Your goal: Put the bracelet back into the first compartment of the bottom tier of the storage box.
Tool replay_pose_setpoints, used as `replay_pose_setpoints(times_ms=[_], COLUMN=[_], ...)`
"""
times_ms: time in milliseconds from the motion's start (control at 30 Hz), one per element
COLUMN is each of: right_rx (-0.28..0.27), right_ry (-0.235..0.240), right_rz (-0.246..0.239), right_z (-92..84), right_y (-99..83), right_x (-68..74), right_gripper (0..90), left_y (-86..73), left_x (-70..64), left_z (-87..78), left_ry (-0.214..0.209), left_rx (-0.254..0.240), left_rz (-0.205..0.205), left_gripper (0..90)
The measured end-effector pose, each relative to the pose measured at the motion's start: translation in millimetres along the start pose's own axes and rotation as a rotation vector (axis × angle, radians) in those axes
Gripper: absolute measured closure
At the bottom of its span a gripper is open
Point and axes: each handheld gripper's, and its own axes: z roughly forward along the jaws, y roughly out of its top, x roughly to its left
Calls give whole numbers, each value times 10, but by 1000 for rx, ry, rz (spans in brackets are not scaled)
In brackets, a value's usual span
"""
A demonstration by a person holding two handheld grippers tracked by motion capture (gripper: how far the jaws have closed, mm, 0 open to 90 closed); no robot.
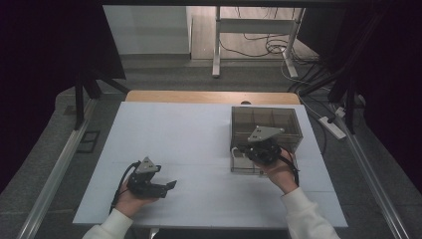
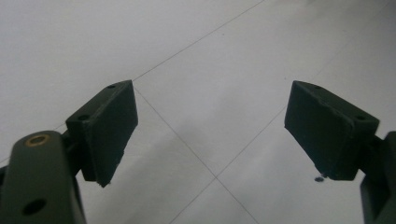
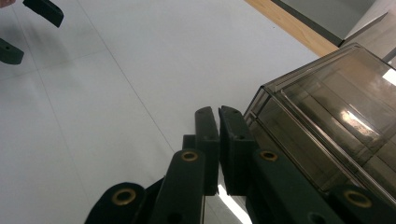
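Smoked clear divided box (image 1: 266, 130) sits toward the desk (image 1: 189, 139) right edge, lid down; right hand-held gripper (image 3: 218, 140) is pressed closed on nothing, just beside the box's near-left corner, so I judge the approach step, next needing jaws parted to catch the lid. Left hand-held gripper (image 2: 210, 135) rests spread wide and empty near the front-left corner; no readable labels or writing.

Looks like you're in a lab or test room: white tabletop (image 1: 199, 149) fenced by dark curtains (image 1: 45, 59), aluminium rails (image 1: 54, 174) on grey carpet, loose cables (image 1: 268, 47) at 12 o'clock, power strip (image 1: 332, 127) at 2 o'clock.
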Motion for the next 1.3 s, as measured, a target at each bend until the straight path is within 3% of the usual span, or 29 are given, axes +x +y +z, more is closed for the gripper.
replay_pose_setpoints(times_ms=[1000,1100,1300], right_rx=[50,45,28], right_ry=[-42,-47,-37], right_rz=[24,39,47], right_z=[76,87,57], right_y=[-181,-195,-199], right_x=[-96,-114,-116], right_gripper=[853,689,602], left_y=[-7,-8,-9], left_x=[-4,-4,-5], left_z=[13,13,15], left_ry=[2,2,1], left_rx=[9,9,9], left_rz=[4,4,4], left_gripper=[173,173,173])
